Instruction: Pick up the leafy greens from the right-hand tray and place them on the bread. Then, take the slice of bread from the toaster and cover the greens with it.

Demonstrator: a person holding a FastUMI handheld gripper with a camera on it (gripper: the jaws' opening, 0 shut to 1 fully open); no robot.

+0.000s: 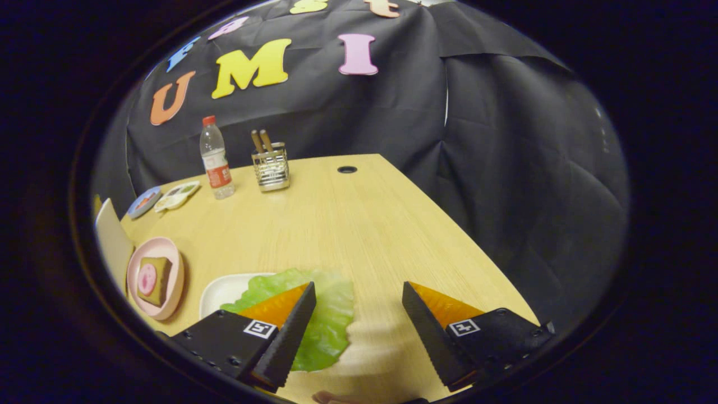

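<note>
Gripper fingers nearest the lens, jaws spread wide and holding nothing, left finger overlapping the leafy greens, right finger over bare wooden table. Left to right beyond them: pink plate carrying the bread, then white tray with the greens draped over its right edge onto the table, just ahead of and partly between the fingers. Likely light, thin, limp and tear-prone; best pinched gently across the free right-hand edge or thicker middle.

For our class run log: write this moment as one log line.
phase: approaching greens | gripper: open, holding nothing | leafy greens: on white tray, under left finger | bread: on pink plate, uncovered
</note>
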